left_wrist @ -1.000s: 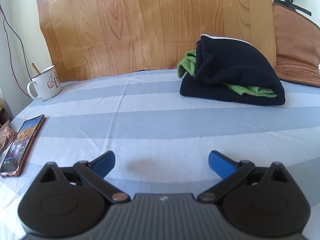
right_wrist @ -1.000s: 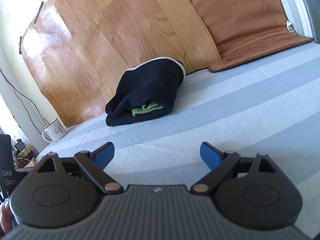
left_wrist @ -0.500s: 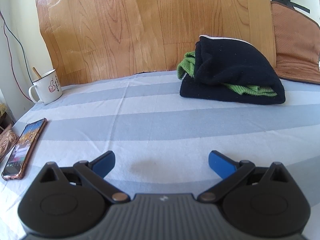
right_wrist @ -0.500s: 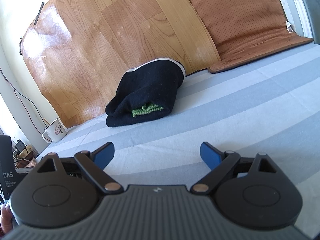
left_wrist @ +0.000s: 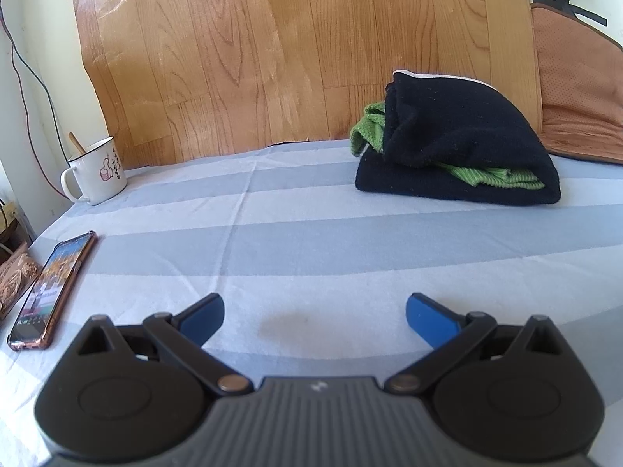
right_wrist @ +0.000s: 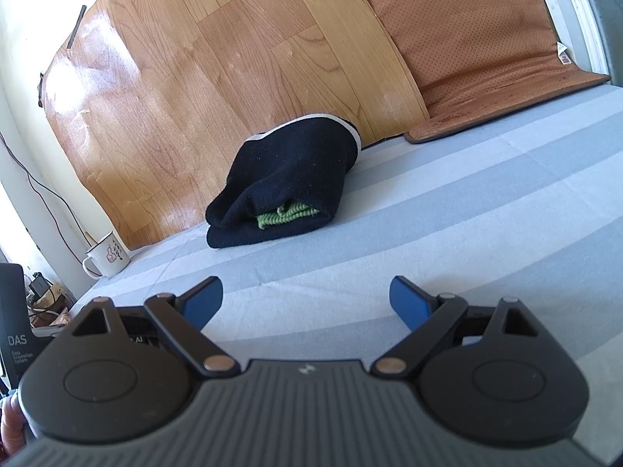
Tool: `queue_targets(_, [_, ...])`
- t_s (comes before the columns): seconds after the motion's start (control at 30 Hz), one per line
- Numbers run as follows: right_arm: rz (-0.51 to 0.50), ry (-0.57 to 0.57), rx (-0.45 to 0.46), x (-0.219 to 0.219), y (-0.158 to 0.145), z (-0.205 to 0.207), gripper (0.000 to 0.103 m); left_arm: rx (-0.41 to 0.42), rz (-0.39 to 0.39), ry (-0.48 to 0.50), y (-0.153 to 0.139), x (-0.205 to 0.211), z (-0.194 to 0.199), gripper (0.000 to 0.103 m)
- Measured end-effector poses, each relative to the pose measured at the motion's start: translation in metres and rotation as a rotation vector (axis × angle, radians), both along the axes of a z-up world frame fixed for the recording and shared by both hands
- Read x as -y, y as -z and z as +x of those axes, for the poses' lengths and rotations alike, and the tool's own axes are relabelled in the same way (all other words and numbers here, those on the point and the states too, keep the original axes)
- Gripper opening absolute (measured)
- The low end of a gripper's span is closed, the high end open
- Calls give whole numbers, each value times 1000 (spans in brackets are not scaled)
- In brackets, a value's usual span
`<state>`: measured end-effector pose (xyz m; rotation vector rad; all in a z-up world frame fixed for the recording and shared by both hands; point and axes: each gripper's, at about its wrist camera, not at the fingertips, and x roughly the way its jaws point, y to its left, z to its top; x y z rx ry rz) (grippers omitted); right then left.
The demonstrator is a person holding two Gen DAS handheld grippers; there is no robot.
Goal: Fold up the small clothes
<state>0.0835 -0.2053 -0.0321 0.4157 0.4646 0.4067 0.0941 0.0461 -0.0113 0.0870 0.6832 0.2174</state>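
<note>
Left wrist view: black bundle (left_wrist: 459, 148) ahead-right of spread, empty left gripper (left_wrist: 314, 313); ahead-left of spread, empty right gripper (right_wrist: 306, 299); neither clearly nearer.

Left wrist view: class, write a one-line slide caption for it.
Open left gripper hovers empty over the striped sheet, facing a folded black garment wrapped around a green one; mug and phone lie left.

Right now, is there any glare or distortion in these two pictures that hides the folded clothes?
Left wrist view: fisheye bends the wood panel, yet the black garment is sharp and evenly lit. Right wrist view: glare whitens the panel's left part, not the black garment; the green cloth stays clear.
</note>
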Motion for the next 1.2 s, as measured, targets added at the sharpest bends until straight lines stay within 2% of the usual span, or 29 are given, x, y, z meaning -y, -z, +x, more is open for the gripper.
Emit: queue_targets(1.2, [0,-2,-6,0,-2,1,94,16,32,11,1,5,-3,103])
